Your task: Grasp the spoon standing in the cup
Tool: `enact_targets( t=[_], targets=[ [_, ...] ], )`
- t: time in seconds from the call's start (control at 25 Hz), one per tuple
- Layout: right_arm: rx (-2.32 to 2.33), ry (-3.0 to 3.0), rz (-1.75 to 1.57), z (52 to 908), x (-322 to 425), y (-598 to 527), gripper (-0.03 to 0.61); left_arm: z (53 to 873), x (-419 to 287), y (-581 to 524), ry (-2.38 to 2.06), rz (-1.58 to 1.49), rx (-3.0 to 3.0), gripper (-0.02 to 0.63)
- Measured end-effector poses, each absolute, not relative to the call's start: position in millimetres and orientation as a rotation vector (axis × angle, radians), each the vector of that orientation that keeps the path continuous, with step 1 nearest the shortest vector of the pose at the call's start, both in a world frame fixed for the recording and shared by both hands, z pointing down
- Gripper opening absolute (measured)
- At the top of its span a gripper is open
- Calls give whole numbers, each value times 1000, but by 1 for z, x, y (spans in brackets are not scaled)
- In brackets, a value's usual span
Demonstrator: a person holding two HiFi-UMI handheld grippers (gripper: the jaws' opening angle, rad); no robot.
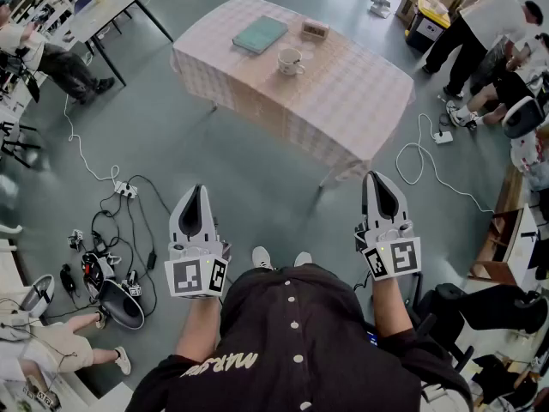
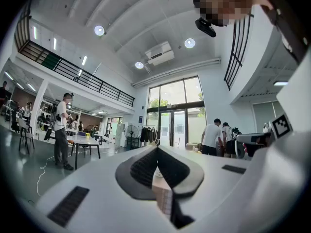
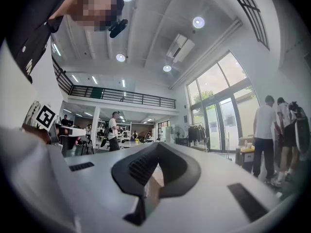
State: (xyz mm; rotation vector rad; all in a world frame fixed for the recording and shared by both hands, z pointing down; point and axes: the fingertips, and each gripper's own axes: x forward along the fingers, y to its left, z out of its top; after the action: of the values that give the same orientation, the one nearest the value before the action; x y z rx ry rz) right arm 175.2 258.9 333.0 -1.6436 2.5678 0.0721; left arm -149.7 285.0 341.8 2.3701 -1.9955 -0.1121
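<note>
A white cup [image 1: 289, 61] stands on the table with the checked cloth [image 1: 360, 101], far ahead of me in the head view. The spoon in it is too small to make out. My left gripper [image 1: 196, 190] and right gripper [image 1: 382, 178] are held close to my body, well short of the table, with floor below them. Each has its jaws closed tip to tip with nothing between them. The left gripper view shows my left gripper [image 2: 156, 150] aimed level across the hall, and the right gripper view shows the same of my right gripper [image 3: 156, 145]. Neither view shows the cup.
On the table lie a green book [image 1: 260, 34] and a small box [image 1: 315, 30]. Cables and power strips [image 1: 120, 230] spread over the floor at left, and another cable [image 1: 429, 157] at right. People stand at the far right [image 1: 485, 24]. A person sits at left [image 1: 51, 58].
</note>
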Motion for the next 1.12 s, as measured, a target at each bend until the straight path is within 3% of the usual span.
enact_targets(
  t=[1.12],
  targets=[
    [-1625,2525,33,332,169,254,20,349,-148,271,-1950,-103,2390,9]
  ],
)
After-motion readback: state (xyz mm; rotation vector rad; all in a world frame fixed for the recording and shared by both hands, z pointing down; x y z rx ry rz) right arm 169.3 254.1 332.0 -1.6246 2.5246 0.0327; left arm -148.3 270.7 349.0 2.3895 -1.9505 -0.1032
